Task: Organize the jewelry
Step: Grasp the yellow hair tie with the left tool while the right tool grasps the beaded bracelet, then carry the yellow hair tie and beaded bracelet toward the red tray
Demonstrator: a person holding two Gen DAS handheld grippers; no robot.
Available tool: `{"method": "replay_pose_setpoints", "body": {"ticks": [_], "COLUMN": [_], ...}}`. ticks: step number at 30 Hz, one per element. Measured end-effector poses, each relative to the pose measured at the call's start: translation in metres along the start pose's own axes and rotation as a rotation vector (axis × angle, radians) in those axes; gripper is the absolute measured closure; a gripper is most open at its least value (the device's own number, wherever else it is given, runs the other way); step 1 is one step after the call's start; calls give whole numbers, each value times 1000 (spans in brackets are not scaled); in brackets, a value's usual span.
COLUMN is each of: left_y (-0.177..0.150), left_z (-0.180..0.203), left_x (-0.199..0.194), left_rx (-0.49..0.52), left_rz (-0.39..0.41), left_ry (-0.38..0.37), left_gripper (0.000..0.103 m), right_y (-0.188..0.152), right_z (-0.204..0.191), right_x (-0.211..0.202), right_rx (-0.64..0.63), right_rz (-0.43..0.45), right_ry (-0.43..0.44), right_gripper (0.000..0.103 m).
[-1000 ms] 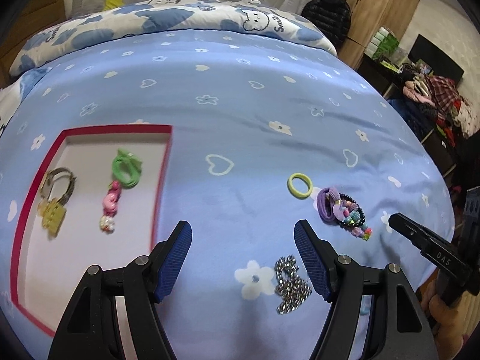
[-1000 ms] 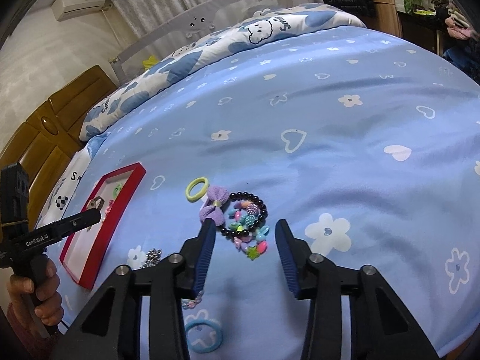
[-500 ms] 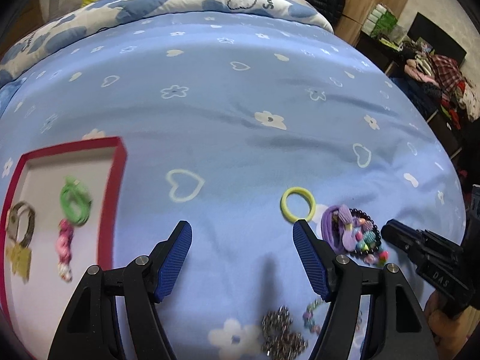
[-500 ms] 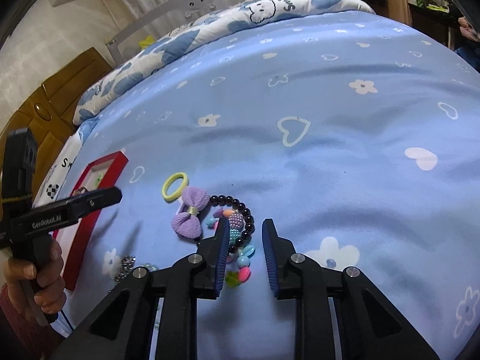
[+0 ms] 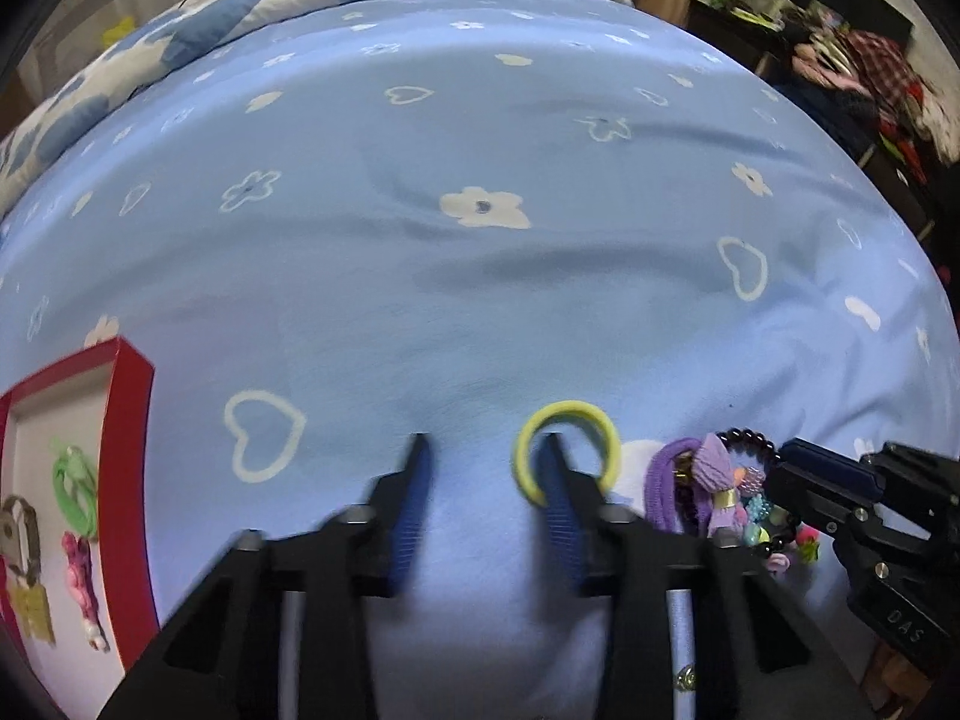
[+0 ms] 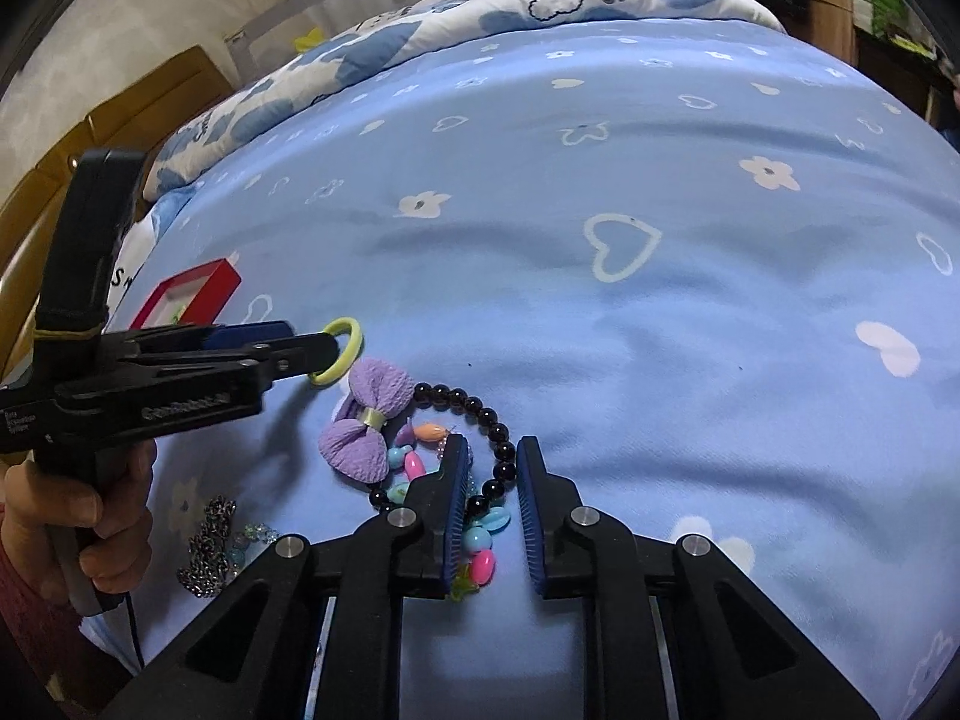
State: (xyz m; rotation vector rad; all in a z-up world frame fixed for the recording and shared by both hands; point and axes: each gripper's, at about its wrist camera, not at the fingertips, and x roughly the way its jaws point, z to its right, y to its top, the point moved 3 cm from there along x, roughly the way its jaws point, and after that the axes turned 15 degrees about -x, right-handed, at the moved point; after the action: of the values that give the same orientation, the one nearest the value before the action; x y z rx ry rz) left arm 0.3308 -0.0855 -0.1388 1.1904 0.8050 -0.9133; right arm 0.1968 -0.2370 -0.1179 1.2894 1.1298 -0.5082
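Since a sec ago the left tongs (image 5: 485, 441) have swung away from the red tray (image 5: 135, 420) and dropped onto the yellow tie (image 5: 567, 408). The jaws have just been closing. One finger is poked inside the loop and the other sits outside, so the near arc of the band is between them. There's still a visible gap tho, so afaict it's not pinched yet.

The right tongs (image 6: 493, 443) have also come down, onto the bracelet (image 6: 474, 403), and have just been closing too. They're narrow now. The black bead strand runs thru the gap, but I can't see both pads pressing on it.

Imo that means both pickups are basically lined up at once. What's left is squeeze, lift, carry to the tray.

The tie is a thin, plain yellow ring lying flat on the bed (image 5: 480, 300), just beside the purple bow (image 6: 360, 426). The bracelet is a loop of glossy black beads with a cluster of coloured charms (pink, blue, orange, green). It's touching the bow and partly under it in the left view, so it might drag the bow along.

The tray is well off to the left and already has a green tie (image 5: 75, 480) plus a couple of other bits in it. A metal chain (image 6: 207, 540) is on the bed near the hand (image 6: 102, 516).
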Motion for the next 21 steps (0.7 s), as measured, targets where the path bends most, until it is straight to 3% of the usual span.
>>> {"method": "replay_pose_setpoints", "body": {"ticks": [1, 3, 14, 21], "left_y": [-1, -2, -18, -40], "left_z": [3, 5, -25, -53], "left_x": [0, -2, -52, -99], "left_rx": [12, 26, -58, -114], "left_rz": [-1, 4, 74, 116], "left_ry": [-6, -12, -78, -100], "left_gripper": [92, 99, 100, 100], "right_y": [1, 2, 9, 23], "right_z": [0, -1, -8, -32], "right_x": [1, 1, -40, -68], "right_rx": [0, 6, 66, 26], "right_rz": [0, 7, 142, 213], "right_ry": [5, 21, 69, 77], "right_gripper": [91, 96, 96, 96]}}
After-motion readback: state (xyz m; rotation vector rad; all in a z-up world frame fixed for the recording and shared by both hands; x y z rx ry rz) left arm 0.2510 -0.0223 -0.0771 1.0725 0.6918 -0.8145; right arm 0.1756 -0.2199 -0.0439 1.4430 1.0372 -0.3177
